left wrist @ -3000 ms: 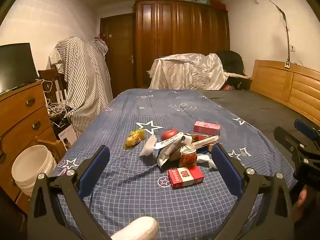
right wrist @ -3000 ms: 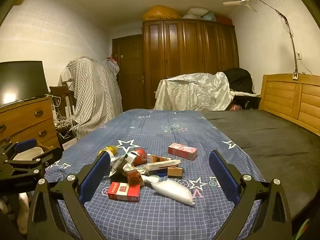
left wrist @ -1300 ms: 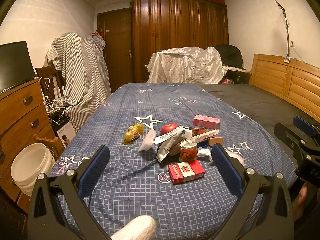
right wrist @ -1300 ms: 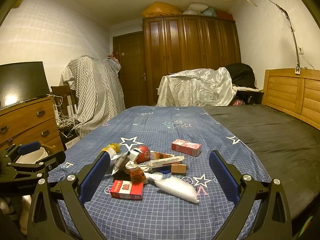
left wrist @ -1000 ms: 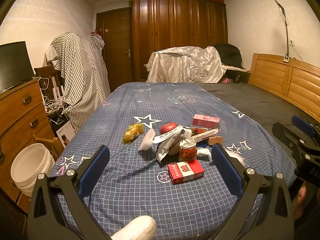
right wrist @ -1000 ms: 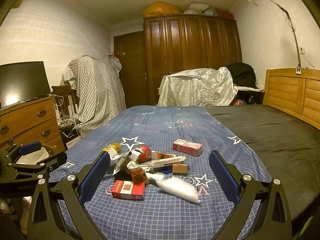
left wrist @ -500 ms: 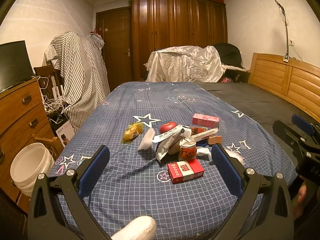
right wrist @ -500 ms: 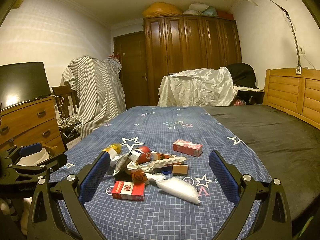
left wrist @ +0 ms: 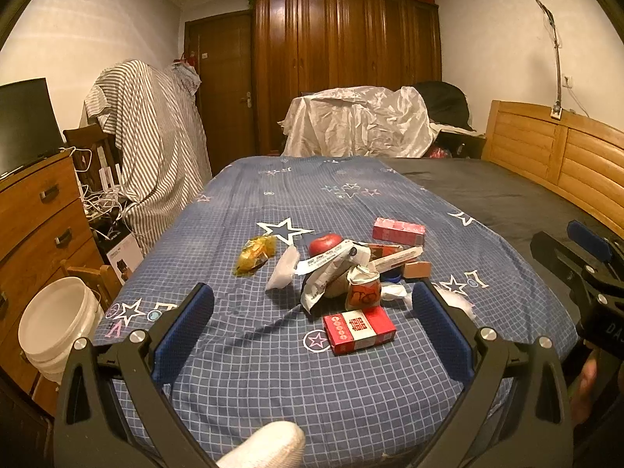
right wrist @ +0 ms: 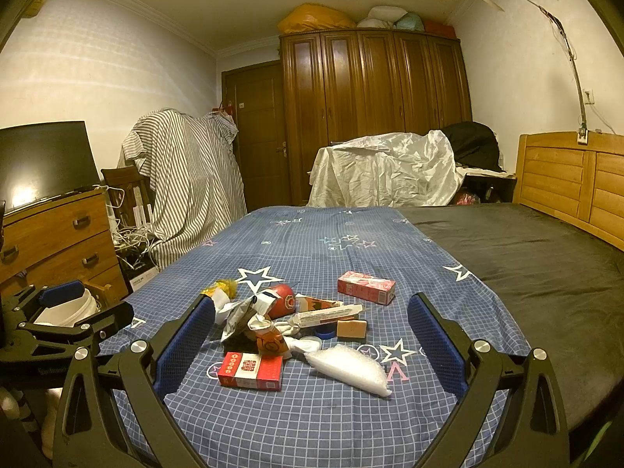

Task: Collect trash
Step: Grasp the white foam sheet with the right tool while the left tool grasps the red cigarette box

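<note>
Grippers: left (left wrist: 312, 323) and right (right wrist: 310, 341) held wide, empty | red box (right wrist: 250, 370) best taken first | bucket (left wrist: 58, 323) waits beside bed

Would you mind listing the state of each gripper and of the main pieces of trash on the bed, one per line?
left gripper: open, empty.
right gripper: open, empty.
red and white box: closed, lying flat.
pink carton: lying on its side.
orange cup: upright, rim crumpled.
clear plastic bag: lying flat.
white bucket: open, beside the bed.

Trash pile (left wrist: 347, 273) on the bedspread, red box (left wrist: 358, 329) nearest (flat), white bucket (left wrist: 58, 323) bedside
</note>
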`<control>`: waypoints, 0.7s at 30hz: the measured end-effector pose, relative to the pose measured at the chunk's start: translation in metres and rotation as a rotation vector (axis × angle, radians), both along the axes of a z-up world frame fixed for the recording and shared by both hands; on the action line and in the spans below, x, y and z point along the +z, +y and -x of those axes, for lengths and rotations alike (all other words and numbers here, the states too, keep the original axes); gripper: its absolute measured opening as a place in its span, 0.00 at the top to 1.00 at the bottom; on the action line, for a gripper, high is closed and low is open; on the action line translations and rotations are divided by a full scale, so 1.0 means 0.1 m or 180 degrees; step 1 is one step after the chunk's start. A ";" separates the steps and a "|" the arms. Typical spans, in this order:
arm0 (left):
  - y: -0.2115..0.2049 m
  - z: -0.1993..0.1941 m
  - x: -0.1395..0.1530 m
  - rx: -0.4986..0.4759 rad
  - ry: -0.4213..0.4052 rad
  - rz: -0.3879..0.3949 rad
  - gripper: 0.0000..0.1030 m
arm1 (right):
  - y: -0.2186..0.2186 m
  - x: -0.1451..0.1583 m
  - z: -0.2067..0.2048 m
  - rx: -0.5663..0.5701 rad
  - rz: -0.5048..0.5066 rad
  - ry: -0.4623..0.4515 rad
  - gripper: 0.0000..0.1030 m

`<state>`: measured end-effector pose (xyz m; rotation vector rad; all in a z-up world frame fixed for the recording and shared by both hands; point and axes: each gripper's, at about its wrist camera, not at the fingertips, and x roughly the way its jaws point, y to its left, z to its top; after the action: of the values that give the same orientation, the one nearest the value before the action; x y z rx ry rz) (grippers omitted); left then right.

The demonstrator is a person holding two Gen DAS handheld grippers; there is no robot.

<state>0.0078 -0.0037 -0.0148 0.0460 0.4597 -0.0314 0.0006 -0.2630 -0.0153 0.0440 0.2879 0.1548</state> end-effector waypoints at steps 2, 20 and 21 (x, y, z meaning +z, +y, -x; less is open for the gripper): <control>-0.01 -0.01 -0.02 -0.0008 0.0015 0.0001 0.05 | 0.00 0.00 0.00 0.0003 0.0002 0.0004 0.05; 0.35 -0.91 -0.83 -0.0500 0.1008 -0.0376 0.05 | -0.06 -0.40 -0.30 0.0379 0.0004 0.0422 0.05; 0.35 -0.94 -0.86 -0.0522 0.1045 -0.0363 0.05 | -0.03 -0.47 -0.36 0.0474 0.0008 0.0507 0.08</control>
<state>0.1015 0.0316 -0.1004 0.1926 0.7850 -0.1758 0.0371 -0.2659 -0.0627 0.0324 0.4507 0.2996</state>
